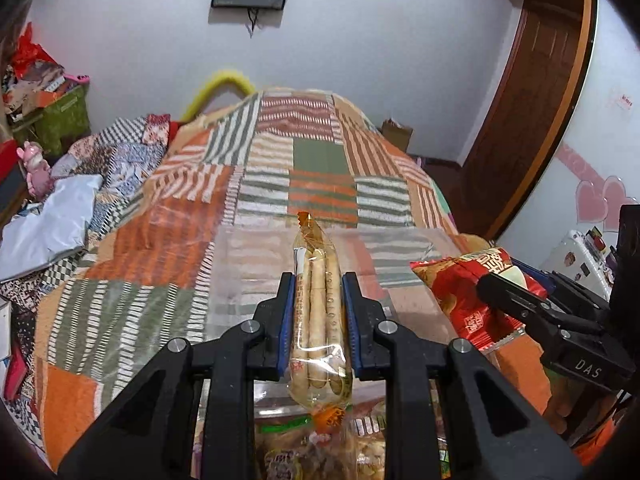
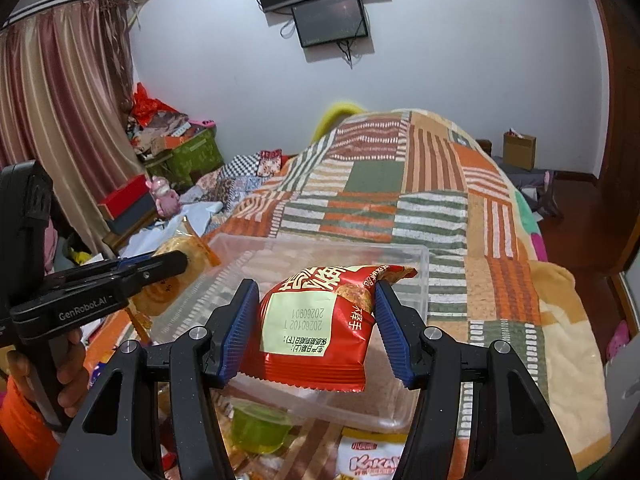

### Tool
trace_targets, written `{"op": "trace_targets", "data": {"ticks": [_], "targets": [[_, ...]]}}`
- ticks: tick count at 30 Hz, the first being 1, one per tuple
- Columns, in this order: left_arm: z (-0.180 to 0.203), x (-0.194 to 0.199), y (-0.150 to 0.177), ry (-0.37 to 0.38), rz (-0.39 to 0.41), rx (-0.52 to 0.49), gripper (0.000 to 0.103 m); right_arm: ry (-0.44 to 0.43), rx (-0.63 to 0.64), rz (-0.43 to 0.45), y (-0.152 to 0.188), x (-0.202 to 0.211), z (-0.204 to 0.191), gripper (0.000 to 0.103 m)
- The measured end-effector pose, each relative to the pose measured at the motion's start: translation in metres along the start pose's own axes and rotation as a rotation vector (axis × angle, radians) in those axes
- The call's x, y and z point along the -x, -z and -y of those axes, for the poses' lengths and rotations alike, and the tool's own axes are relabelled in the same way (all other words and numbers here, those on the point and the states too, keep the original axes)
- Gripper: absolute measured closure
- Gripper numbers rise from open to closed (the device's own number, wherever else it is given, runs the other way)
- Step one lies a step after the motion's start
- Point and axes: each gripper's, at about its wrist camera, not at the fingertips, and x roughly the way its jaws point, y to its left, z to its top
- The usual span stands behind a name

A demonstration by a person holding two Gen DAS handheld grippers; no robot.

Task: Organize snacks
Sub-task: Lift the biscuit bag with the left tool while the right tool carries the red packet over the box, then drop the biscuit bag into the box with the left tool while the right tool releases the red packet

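Observation:
My left gripper (image 1: pixel 318 280) is shut on a clear packet of pale round crackers (image 1: pixel 318 320), seen edge-on between the blue pads. In the right wrist view the same cracker packet (image 2: pixel 188 248) shows flat at the tip of the left gripper (image 2: pixel 180 262). My right gripper (image 2: pixel 316 288) is shut on a red snack packet (image 2: pixel 316 332) with a pale label. That red packet (image 1: pixel 460 284) and the right gripper (image 1: pixel 496 280) appear at the right of the left wrist view. Both packets hang over a clear plastic container (image 2: pixel 424 256) lying on the bed; its wall (image 1: pixel 248 264) shows in the left wrist view too.
The container sits on a patchwork quilt (image 1: pixel 320 152). Loose snacks lie near me: a green jelly cup (image 2: pixel 260 424), a white packet (image 2: pixel 372 460) and more bags (image 1: pixel 304 452). A person's hand (image 2: pixel 68 368) grips the left tool. A wooden door (image 1: pixel 528 100) stands right.

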Motion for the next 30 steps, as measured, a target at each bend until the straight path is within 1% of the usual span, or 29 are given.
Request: {"op": "trace_targets", "data": {"ticks": [5,8,14,20,27,28,29,30], "targets": [[-0.004,-0.024,0.001,0.002,-0.074,0.021,0.081,-0.007,-0.003,-0.054,0.003,-0.016,0.002,0.048],[-0.005,-0.032,0.002,-0.003,-0.101,0.020,0.081,-0.001,0.003,-0.080,0.007,-0.025,0.002,0.048],[-0.003,-0.040,0.003,-0.027,-0.127,0.005,0.081,-0.006,-0.009,-0.139,0.013,-0.041,0.004,0.048],[-0.001,-0.051,0.006,-0.054,-0.161,-0.005,0.080,0.004,0.010,-0.185,0.018,-0.049,0.000,0.048],[-0.002,-0.050,0.010,-0.081,-0.158,-0.017,0.080,0.021,0.042,-0.205,0.023,-0.048,-0.006,0.045],[-0.001,-0.049,0.010,-0.085,-0.155,-0.020,0.079,0.025,0.044,-0.209,0.022,-0.049,-0.006,0.045],[-0.001,-0.047,0.011,-0.087,-0.150,-0.024,0.072,0.028,0.043,-0.209,0.022,-0.048,-0.006,0.045],[0.000,-0.045,0.011,-0.090,-0.144,-0.025,0.062,0.029,0.042,-0.209,0.022,-0.048,-0.005,0.044]]}}
